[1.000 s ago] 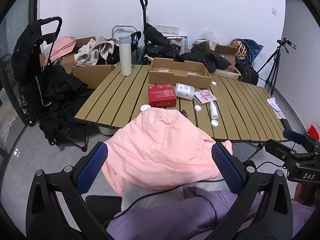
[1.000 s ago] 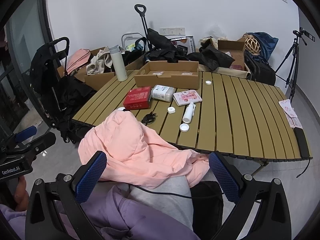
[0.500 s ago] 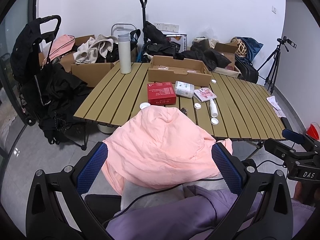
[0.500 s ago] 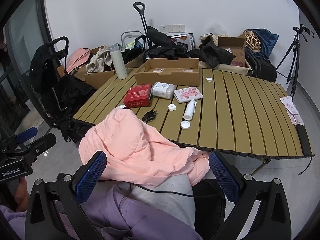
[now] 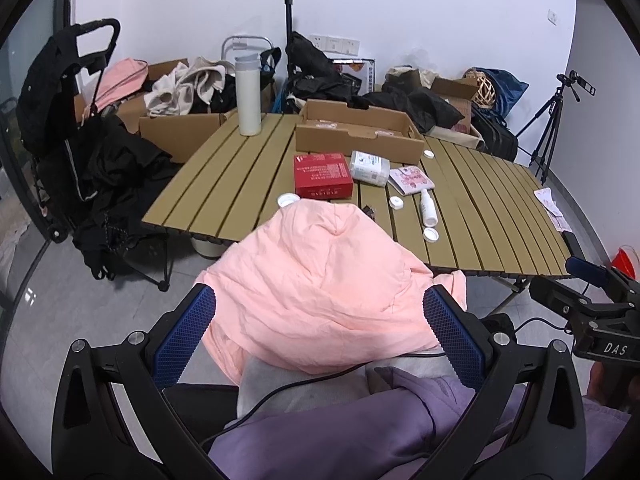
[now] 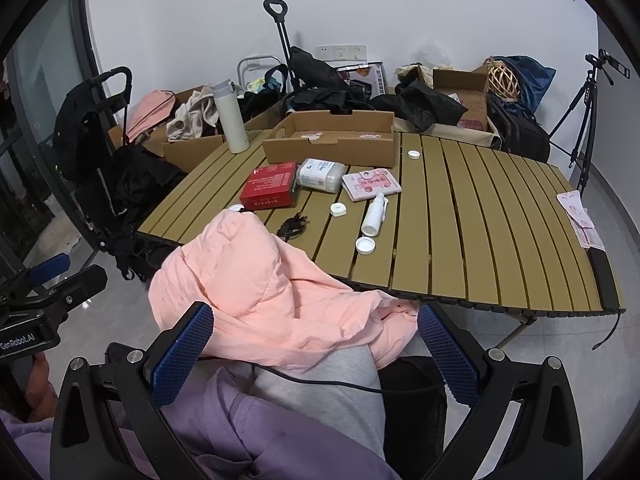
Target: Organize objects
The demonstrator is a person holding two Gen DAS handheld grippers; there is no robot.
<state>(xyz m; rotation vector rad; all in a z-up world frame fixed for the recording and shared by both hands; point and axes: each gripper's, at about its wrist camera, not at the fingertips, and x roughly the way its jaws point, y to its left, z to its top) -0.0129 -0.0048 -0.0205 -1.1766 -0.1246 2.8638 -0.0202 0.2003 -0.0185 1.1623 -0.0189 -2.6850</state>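
Note:
On the slatted table [image 5: 224, 188] [image 6: 480, 208] lie a red box [image 5: 322, 174] [image 6: 272, 185], a white pack [image 5: 369, 167] [image 6: 322, 174], a pink pouch [image 5: 410, 179] [image 6: 371, 185], a white bottle [image 5: 427, 208] [image 6: 374, 216], several white caps [image 5: 431, 234] [image 6: 365, 245] and a black cord bundle [image 6: 293, 226]. An open cardboard box [image 5: 358, 133] [image 6: 332, 140] stands behind them. My left gripper [image 5: 320, 332] and right gripper [image 6: 312, 340] are open and empty, held over a pink jacket [image 5: 320, 288] [image 6: 256, 280] on my lap, short of the table.
A white flask [image 5: 248, 96] [image 6: 230, 118] stands at the table's far left. Boxes of clothes, bags and a trolley crowd the back wall. A black stroller [image 5: 76, 140] is at left, a tripod [image 5: 550, 124] at right. Papers [image 6: 580, 220] lie on the table's right edge.
Both views have shifted slightly: the table sits a little lower and farther in frame. Both grippers stay open. Nothing on the table moved.

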